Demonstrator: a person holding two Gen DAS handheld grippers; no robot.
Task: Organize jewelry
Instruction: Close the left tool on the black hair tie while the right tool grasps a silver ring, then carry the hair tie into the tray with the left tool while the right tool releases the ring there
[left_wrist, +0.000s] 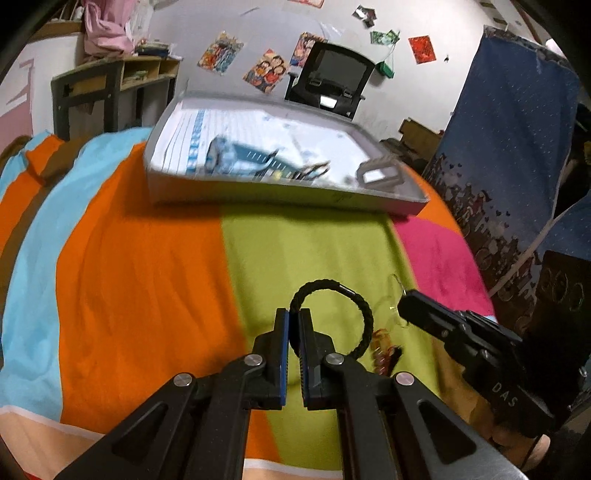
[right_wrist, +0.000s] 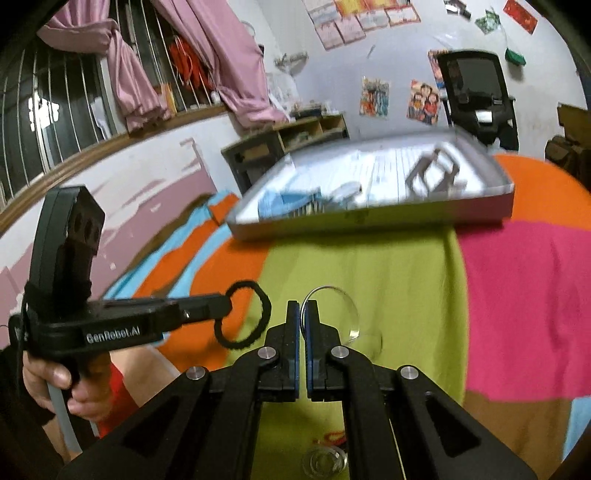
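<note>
My left gripper is shut on a black braided bracelet, held up over the green patch of the bedspread. In the right wrist view that bracelet hangs from the left gripper at the left. My right gripper is shut on a clear transparent bangle. The left wrist view shows the right gripper close on the right, with the clear bangle faint at its tip. A shallow grey box lies beyond both grippers, blurred.
The box holds a grey rectangular frame and a blue item. A red and gold piece lies on the bedspread, with a clear ring and red piece below the right gripper. A hand grips the left handle.
</note>
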